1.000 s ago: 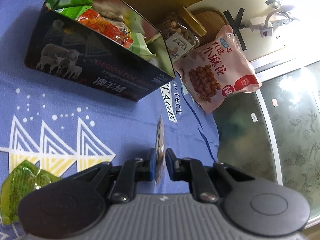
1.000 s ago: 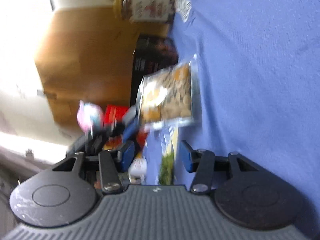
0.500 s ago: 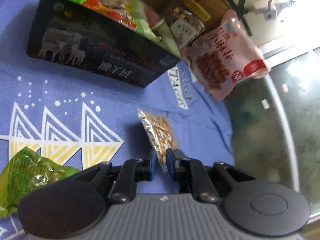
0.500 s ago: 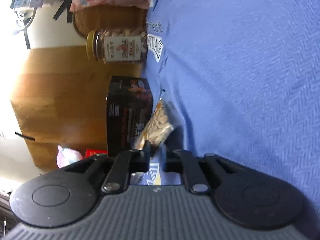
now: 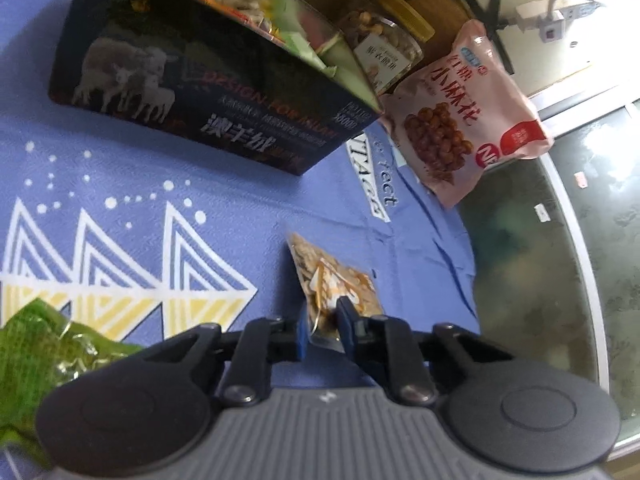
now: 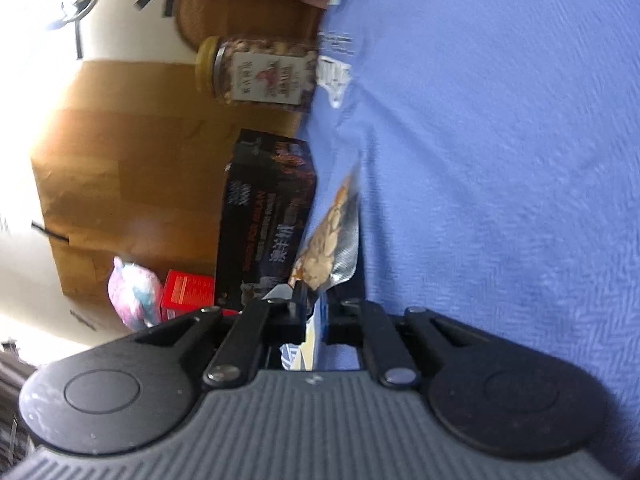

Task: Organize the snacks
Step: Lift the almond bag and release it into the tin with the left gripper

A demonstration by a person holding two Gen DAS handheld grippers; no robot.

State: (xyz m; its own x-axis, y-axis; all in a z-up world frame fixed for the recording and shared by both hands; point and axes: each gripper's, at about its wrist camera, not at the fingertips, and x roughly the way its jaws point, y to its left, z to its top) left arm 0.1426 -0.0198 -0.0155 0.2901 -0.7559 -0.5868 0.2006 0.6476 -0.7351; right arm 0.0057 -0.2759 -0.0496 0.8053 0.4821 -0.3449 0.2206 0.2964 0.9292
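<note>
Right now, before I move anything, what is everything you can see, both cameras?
Snack packet: one, clear with tan pieces, pinched by the left gripper, also seen from the right wrist.
Box: one, black, open-topped, full of snacks, on the cloth.
Jar: one, glass, yellow lid, behind the box.
Pink bag: one, beside the jar.
Green packet: one, near left.
Cloth: one, blue, white and yellow triangles.
Red box: one, beyond the table.
Left gripper: shut on the snack packet.
Right gripper: nearly shut; whether it grips the packet is unclear.
</note>
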